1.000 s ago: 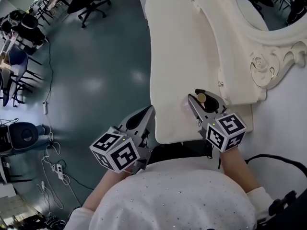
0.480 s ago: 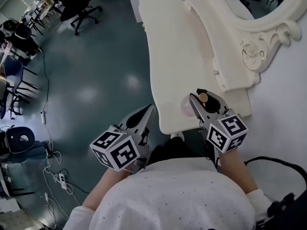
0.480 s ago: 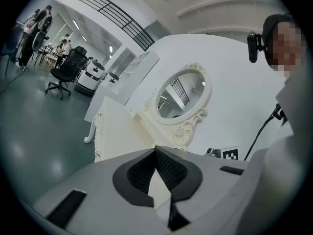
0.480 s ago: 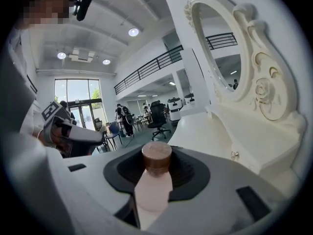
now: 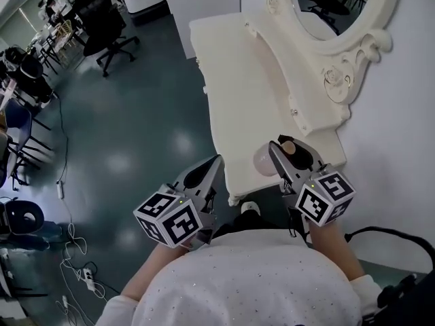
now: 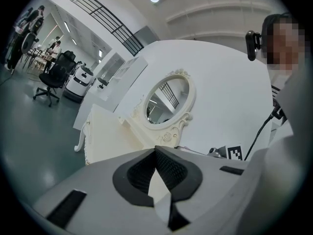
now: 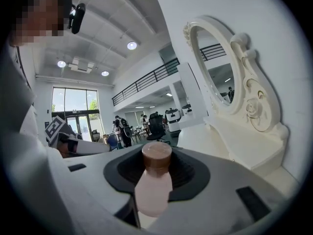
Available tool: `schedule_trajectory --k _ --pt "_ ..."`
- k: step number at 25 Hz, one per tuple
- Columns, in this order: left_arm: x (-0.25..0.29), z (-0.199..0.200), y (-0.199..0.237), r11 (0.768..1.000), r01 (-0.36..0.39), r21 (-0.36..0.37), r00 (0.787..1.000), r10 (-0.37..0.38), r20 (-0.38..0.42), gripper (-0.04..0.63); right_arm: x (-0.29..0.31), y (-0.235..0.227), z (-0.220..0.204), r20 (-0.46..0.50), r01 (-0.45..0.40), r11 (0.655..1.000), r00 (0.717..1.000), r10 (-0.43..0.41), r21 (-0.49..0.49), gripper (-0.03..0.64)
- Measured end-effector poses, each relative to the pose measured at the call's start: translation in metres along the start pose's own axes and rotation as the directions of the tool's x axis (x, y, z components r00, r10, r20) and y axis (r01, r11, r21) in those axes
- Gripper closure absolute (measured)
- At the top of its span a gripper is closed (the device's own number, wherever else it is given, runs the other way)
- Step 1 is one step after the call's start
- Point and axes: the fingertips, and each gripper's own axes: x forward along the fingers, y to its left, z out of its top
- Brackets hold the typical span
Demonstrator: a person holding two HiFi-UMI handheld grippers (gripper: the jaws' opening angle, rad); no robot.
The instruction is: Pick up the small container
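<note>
Lifted off the table (image 5: 234,107), the right hand-held gripper (image 5: 285,148) pinches small container (image 7: 152,190) upright, cap up.

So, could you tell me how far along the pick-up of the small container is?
Done: the right tool is shut on the small container, holding it off the dressing table. In hand: the hold itself. Left: nothing obvious; the left tool is shut and empty.

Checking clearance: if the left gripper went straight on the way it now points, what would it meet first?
The left gripper would probably meet the cream dressing table first; depth is unclear.
</note>
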Motion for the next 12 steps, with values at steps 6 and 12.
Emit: schedule_trajectory --k 6,12 --pt "-0.018 0.012 -0.004 1.000 0.003 0.019 0.999 -0.003 0.041 0.595 -0.017 0.011 0.025 0.046 0.030 0.999 0.999 -0.029 -0.022 0.489" --pt "-0.033 0.019 -0.010 0.999 0.017 0.028 0.998 -0.018 0.058 0.595 -0.035 0.031 0.049 0.122 0.032 0.998 0.992 -0.026 -0.048 0.489"
